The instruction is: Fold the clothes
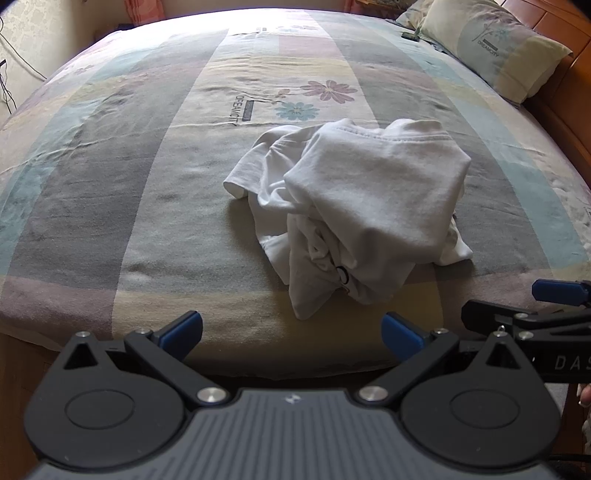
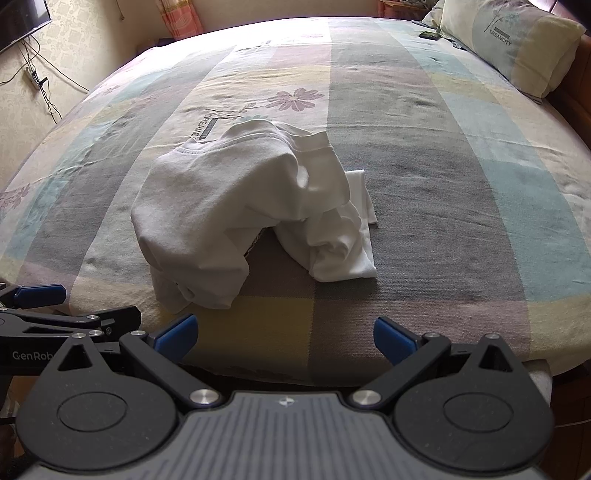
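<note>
A crumpled white T-shirt lies in a heap on the bed, near the front edge; it also shows in the right wrist view. My left gripper is open and empty, just short of the shirt's near end. My right gripper is open and empty, in front of the shirt and a little to its right. Each gripper shows at the edge of the other's view: the right gripper and the left gripper.
The bed has a pastel patchwork sheet with flower prints. A pillow lies at the far right by the wooden headboard. A small dark object lies near the pillow. Cables hang on the left wall.
</note>
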`<state>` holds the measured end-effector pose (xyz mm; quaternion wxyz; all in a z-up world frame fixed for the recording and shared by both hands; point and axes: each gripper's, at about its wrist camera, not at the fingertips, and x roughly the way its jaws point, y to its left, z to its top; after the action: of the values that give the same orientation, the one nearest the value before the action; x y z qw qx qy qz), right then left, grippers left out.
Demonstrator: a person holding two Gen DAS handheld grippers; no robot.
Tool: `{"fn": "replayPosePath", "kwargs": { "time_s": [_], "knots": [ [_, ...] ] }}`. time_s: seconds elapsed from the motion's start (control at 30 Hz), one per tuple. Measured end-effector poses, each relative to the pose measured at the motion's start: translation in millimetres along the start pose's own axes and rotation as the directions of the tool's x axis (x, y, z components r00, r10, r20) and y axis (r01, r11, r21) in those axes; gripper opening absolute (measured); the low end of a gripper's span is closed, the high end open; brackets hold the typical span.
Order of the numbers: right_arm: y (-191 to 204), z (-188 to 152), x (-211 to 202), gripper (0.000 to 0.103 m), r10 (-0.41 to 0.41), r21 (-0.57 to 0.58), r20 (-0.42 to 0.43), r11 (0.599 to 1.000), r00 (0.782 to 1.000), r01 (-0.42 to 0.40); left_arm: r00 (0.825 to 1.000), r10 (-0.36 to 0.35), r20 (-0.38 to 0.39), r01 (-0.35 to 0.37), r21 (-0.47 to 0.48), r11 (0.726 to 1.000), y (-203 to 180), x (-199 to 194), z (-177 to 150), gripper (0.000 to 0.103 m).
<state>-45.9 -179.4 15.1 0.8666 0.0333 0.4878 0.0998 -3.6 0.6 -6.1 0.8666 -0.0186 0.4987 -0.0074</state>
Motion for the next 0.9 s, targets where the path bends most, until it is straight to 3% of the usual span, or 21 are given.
{"fn": "replayPosePath", "kwargs": {
  "time_s": [0.9],
  "knots": [
    [-0.8, 6.9, 18.6, 0.103, -0.024, 0.003, -0.044, 1.000, 0.999, 0.024, 1.000, -0.003, -0.028, 0.004, 0.010, 1.000, 3.7, 20.1, 10.0, 0.102]
  ]
}}
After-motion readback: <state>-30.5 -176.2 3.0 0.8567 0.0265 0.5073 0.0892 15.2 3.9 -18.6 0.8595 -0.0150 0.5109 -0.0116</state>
